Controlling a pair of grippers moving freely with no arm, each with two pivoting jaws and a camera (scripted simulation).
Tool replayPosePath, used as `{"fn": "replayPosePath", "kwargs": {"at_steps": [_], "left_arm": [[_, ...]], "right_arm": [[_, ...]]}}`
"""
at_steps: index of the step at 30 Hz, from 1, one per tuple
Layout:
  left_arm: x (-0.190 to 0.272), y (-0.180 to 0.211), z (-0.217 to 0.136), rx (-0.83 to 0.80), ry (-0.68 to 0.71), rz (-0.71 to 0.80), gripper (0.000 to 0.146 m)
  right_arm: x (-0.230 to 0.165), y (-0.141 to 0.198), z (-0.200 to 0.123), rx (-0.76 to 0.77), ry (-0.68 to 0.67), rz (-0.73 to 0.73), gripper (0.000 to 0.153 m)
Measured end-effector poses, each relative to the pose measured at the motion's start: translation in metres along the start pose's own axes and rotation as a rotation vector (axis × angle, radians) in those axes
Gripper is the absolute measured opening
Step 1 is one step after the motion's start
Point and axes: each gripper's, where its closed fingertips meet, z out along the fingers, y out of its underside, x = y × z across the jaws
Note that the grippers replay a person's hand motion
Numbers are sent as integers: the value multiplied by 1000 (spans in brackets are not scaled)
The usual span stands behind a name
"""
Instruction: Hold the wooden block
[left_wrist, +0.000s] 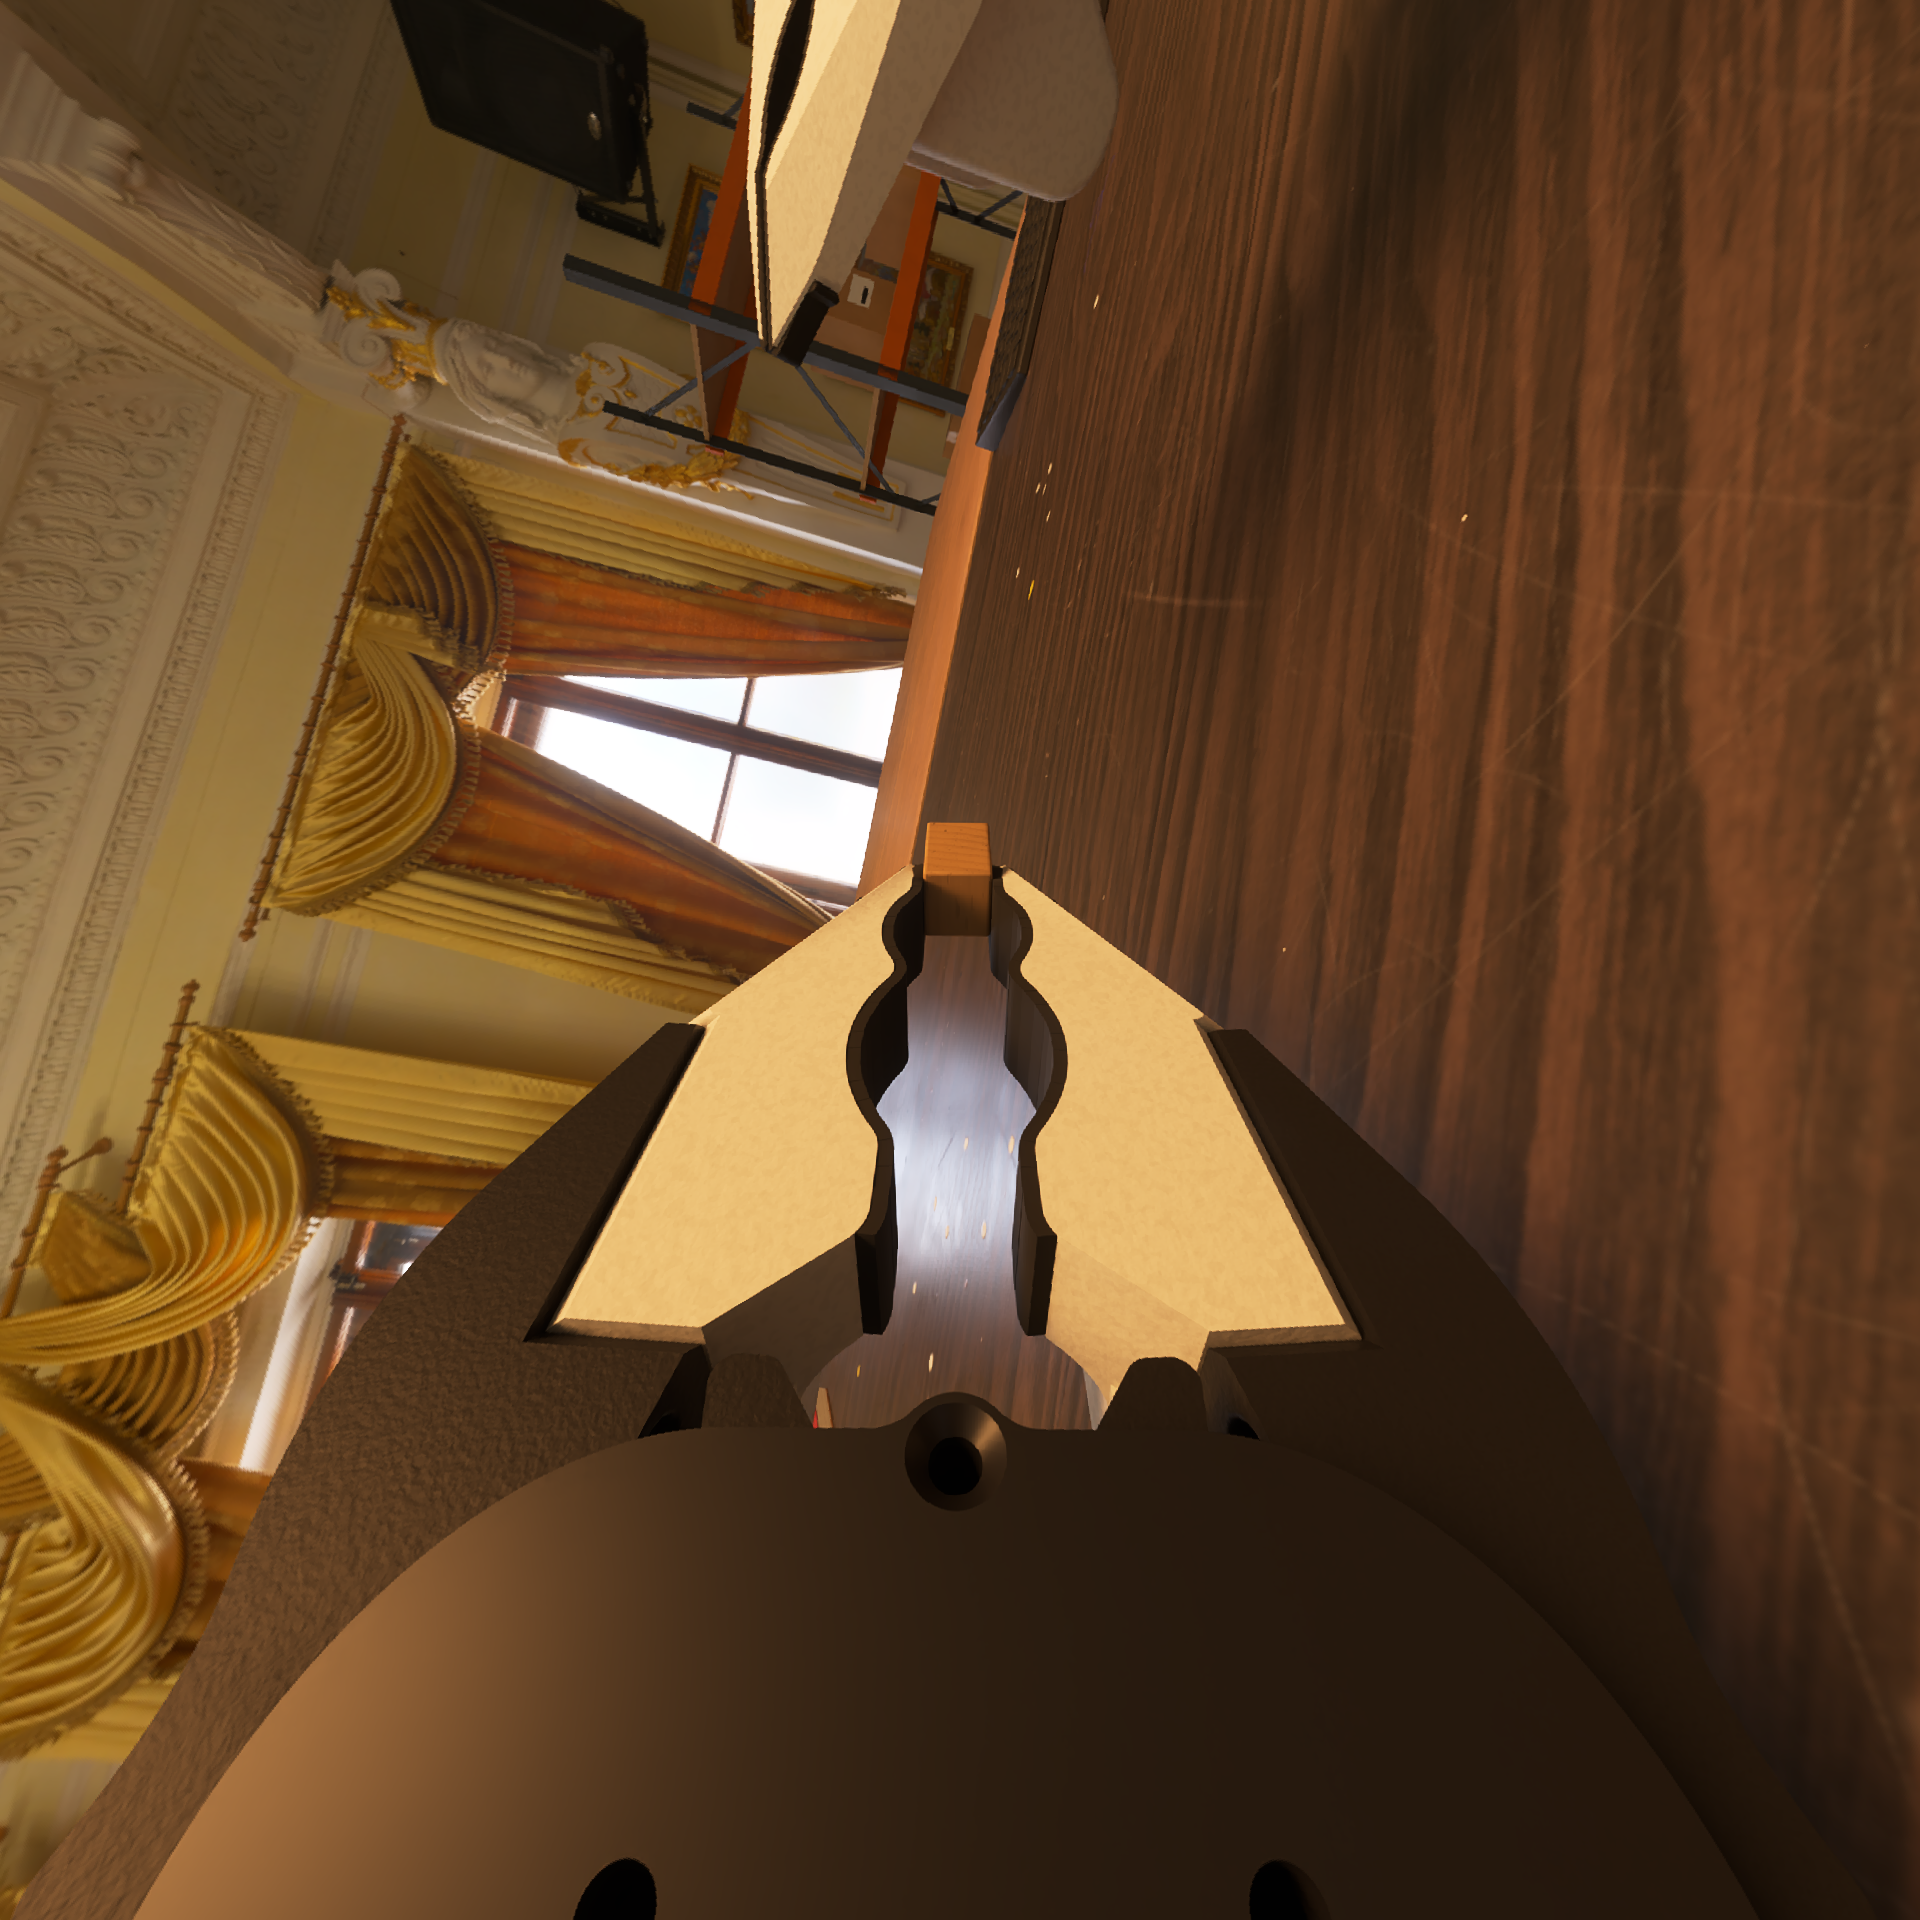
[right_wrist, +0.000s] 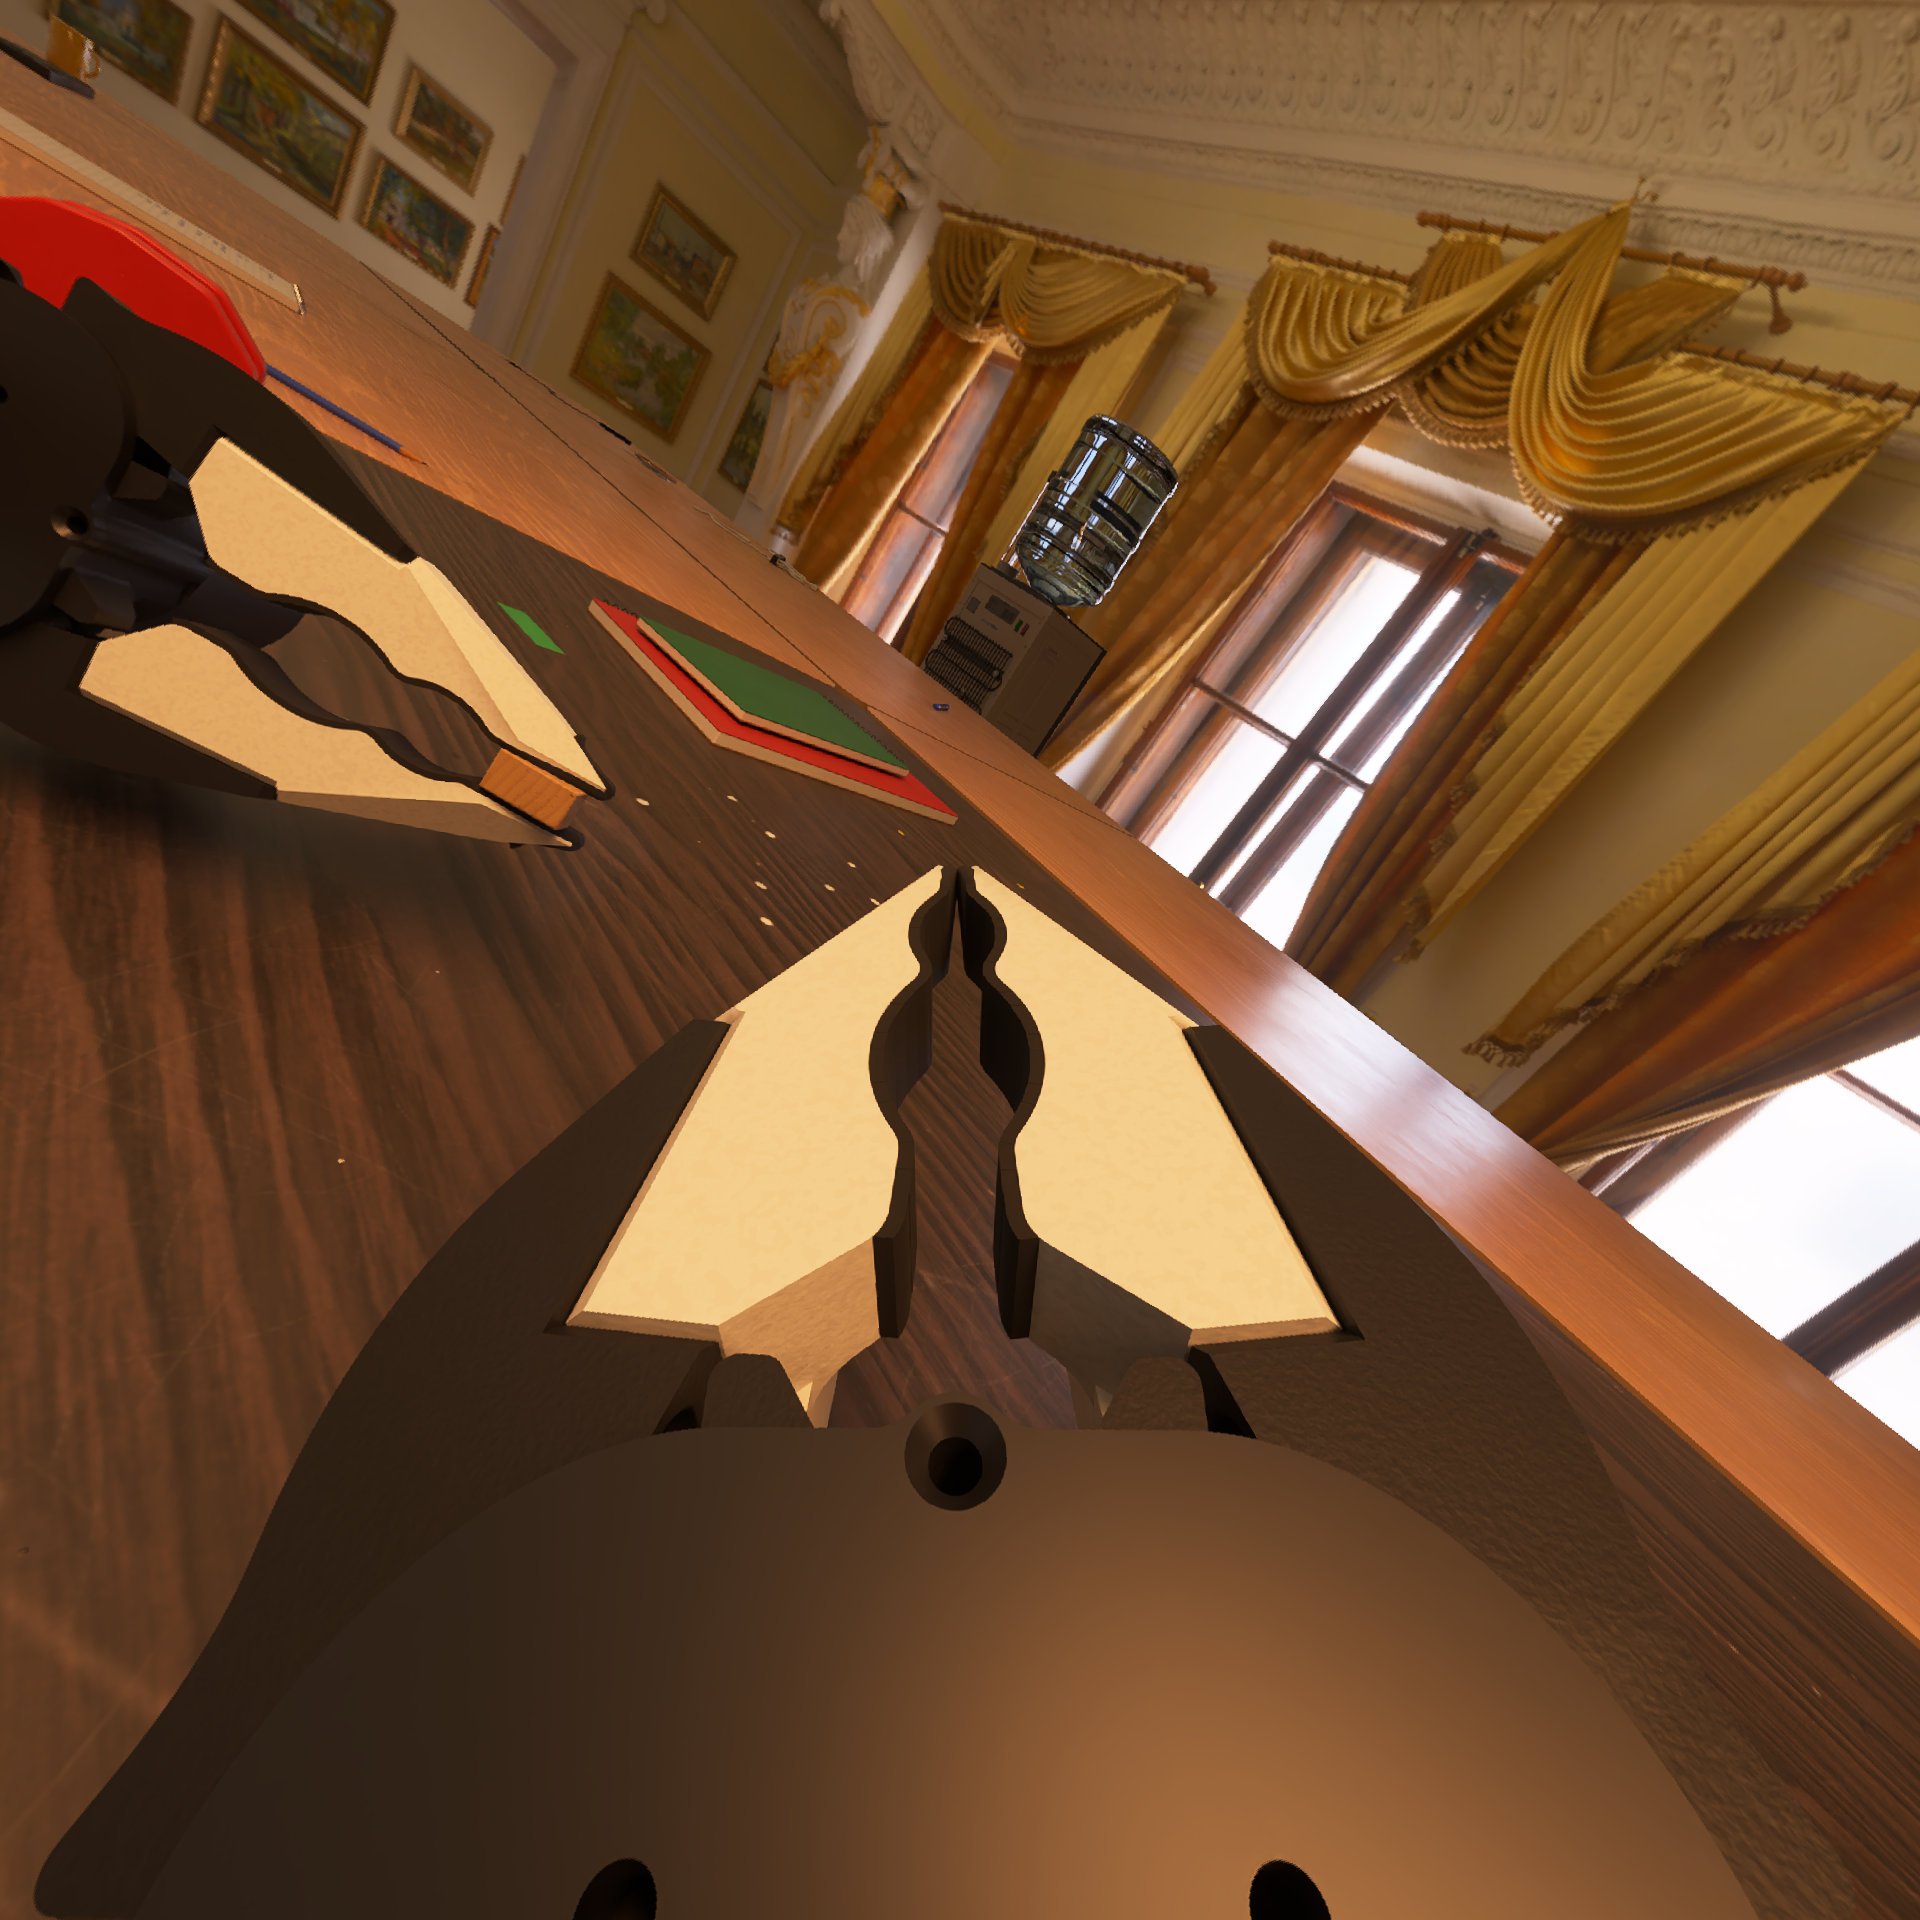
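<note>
A small light wooden block (left_wrist: 956, 883) sits clamped between the fingertips of my left gripper (left_wrist: 957, 881), above the dark wooden table (left_wrist: 1455, 935). In the right wrist view the left gripper (right_wrist: 551, 805) appears at the left, shut on the same block (right_wrist: 530, 798) just above the tabletop. My right gripper (right_wrist: 957, 878) has its fingertips closed together with nothing between them, over the table to the right of the block. The right gripper's tan finger (left_wrist: 831, 135) shows at the top of the left wrist view.
A red and green flat board (right_wrist: 774, 701) and a small green tile (right_wrist: 530, 629) lie beyond the grippers. A red object (right_wrist: 125, 270), a blue pencil (right_wrist: 343, 410) and a ruler (right_wrist: 156, 223) lie far left. The table edge (right_wrist: 1455, 1101) runs along the right.
</note>
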Motion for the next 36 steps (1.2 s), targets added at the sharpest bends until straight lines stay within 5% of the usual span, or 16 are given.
{"fn": "replayPosePath", "kwargs": {"at_steps": [36], "left_arm": [[0, 0, 0, 2, 1, 3, 11]], "right_arm": [[-2, 1, 0, -6, -11, -3, 0]]}}
